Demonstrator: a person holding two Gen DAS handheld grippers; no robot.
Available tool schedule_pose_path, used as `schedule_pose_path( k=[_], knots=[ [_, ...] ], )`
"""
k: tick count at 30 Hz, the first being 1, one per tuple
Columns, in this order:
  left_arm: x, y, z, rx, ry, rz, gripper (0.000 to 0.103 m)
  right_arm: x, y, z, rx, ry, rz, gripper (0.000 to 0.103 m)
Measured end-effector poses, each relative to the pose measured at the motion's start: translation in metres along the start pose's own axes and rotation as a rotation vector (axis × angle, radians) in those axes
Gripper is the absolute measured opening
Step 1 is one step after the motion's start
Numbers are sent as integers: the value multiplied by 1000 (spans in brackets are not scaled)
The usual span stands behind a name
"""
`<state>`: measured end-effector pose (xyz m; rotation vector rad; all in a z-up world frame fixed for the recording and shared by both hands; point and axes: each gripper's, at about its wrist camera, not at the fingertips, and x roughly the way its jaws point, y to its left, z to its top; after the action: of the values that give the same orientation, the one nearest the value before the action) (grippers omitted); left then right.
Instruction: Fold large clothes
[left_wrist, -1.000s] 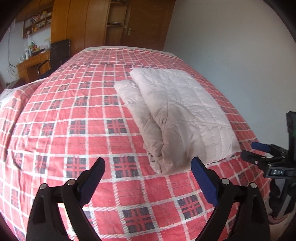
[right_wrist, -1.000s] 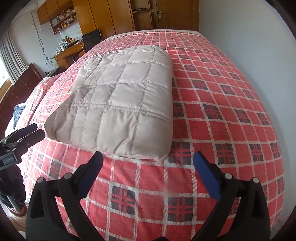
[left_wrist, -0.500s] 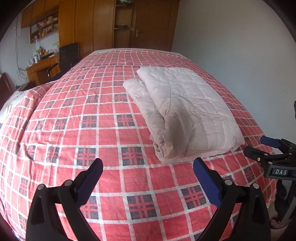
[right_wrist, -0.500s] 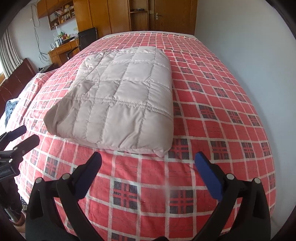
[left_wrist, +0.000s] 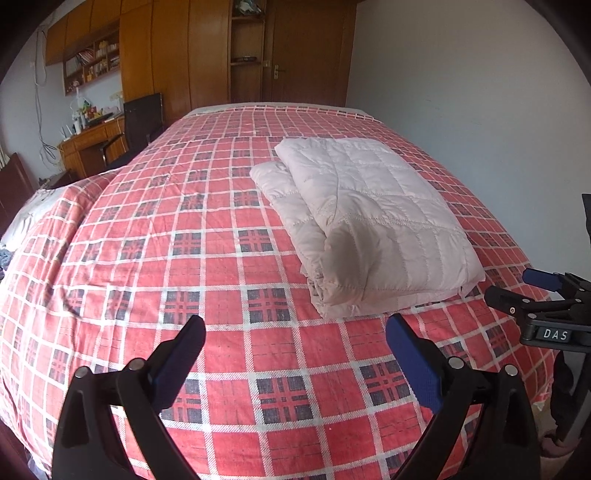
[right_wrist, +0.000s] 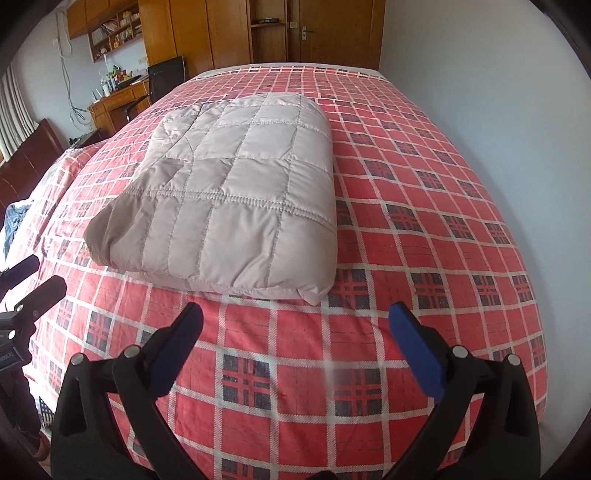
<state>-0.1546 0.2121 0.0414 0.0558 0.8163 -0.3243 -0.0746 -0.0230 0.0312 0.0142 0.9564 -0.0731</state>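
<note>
- My left gripper (left_wrist: 295, 347) hovers above the near part of the bed, its two blue-padded fingers (left_wrist: 413, 363) spread wide apart with nothing between them.
- It looks forward along the red checked bedcover (left_wrist: 221, 266), held about level and tipped a little down.
- The folded quilted jacket (left_wrist: 373, 229), pale beige, lies on the bedcover ahead of this gripper and to its right, apart from the fingertips.
- From this side I see the stacked folded edges of the jacket, several layers one on the other.
- My right gripper (right_wrist: 295, 332) is also held over the near edge of the bed, jaws wide apart, holding nothing.
- From it, the jacket (right_wrist: 236, 192) is straight ahead and a little to the left; its near corner lies just in front of the gap between the fingers, not touching them.
- Each gripper appears at the edge of the other's view: the right one (left_wrist: 532, 301) at far right, the left one (right_wrist: 31, 284) at far left, both beside the bed.
- Behind the bed stand wooden wardrobes (right_wrist: 229, 33), and a desk (left_wrist: 92, 144) is at the far left.
</note>
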Motion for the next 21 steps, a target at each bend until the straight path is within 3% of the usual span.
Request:
schedule_pose_path(
  k=[21],
  knots=[
    [9,-5,2,-2,19,29,98,8,-3,1,16,9,4,100]
  ],
)
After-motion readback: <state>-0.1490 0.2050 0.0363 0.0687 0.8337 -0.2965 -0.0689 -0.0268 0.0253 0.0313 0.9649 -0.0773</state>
